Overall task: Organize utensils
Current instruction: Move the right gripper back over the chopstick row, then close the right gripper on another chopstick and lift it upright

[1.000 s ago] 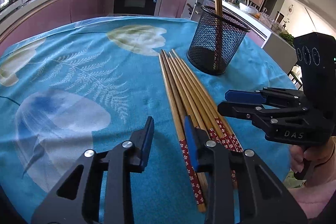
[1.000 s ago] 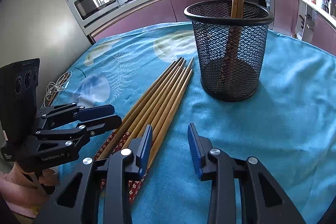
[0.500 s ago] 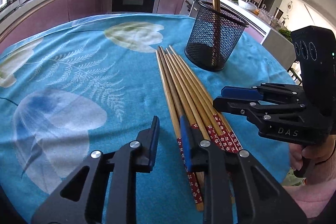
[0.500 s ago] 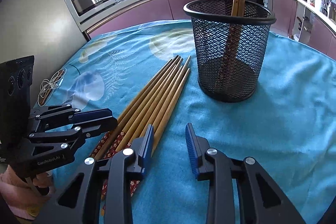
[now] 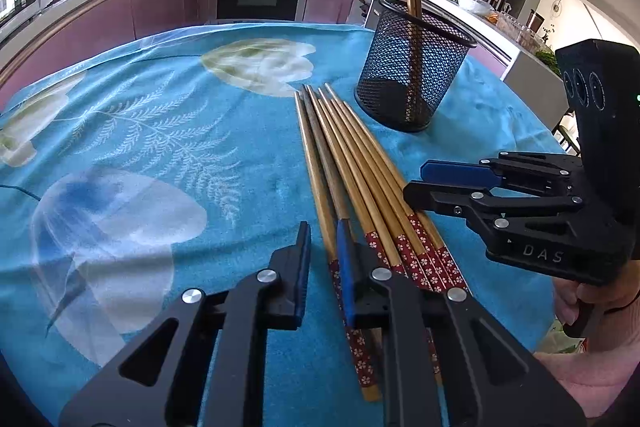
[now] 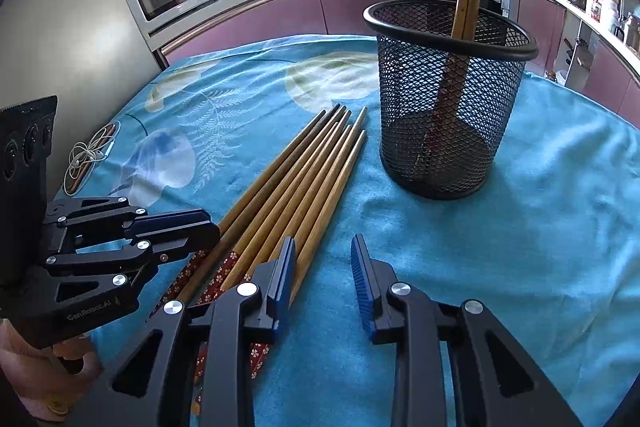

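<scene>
Left wrist view: the left gripper has just been closing around the leftmost chopstick of the bundle lying beside the mesh holder on the blue tablecloth; the right gripper, narrowly open, holds nothing

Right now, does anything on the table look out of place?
Yes: a tangled white earphone cable lies by the left edge of the tablecloth, unrelated to the utensils. The loose chopsticks lie neatly bundled beside the upright mesh holder.
</scene>
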The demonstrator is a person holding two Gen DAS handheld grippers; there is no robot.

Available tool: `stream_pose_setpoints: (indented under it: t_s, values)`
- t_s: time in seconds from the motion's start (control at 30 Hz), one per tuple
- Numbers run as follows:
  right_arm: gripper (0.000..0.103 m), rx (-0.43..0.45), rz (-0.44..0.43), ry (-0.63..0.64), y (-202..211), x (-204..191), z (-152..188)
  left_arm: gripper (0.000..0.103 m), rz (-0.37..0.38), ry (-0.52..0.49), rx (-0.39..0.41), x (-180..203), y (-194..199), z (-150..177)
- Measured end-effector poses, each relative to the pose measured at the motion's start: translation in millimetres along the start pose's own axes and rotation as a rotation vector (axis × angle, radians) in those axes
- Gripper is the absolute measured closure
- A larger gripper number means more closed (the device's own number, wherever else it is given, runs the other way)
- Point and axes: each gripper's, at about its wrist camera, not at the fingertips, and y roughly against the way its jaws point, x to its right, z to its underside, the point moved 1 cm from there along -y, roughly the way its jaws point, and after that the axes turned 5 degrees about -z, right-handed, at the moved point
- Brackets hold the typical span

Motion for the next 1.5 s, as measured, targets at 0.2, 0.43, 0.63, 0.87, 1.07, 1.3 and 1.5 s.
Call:
stream_pose_setpoints:
  t_s: [0.2, 0.43, 0.63, 0.87, 1.07, 1.3, 1.5]
  values:
    - [0.083, -0.009, 0.012, -0.003, -1, 1, 0, 0.087, -0.013, 0.006, -0.007, -3, 1, -1]
    - [0.083, -0.015, 0.037, 0.015, -9, -1, -6, 0.085, -0.037, -0.02, -0.017, 0, -10, -12]
    - [0.086, 0.001, 0.032, -0.011, -14, 4, -14, 0.086, -0.066, -0.052, -0.023, 5, -23, -25]
    - [0.095, 0.018, -0.004, -0.069, -14, 12, -16, 0.094, -0.075, -0.014, -0.02, 5, -29, -32]
    - [0.097, 0.035, -0.043, -0.111, -6, 21, -12, 0.095, -0.051, 0.043, -0.004, 0, -22, -28]
    - [0.097, 0.068, -0.098, -0.123, 11, 21, -10, 0.096, -0.005, 0.076, 0.033, -6, 0, -26]
    - [0.097, 0.088, -0.146, -0.111, 21, 16, -9, 0.096, 0.049, 0.098, 0.051, -8, 14, -26]
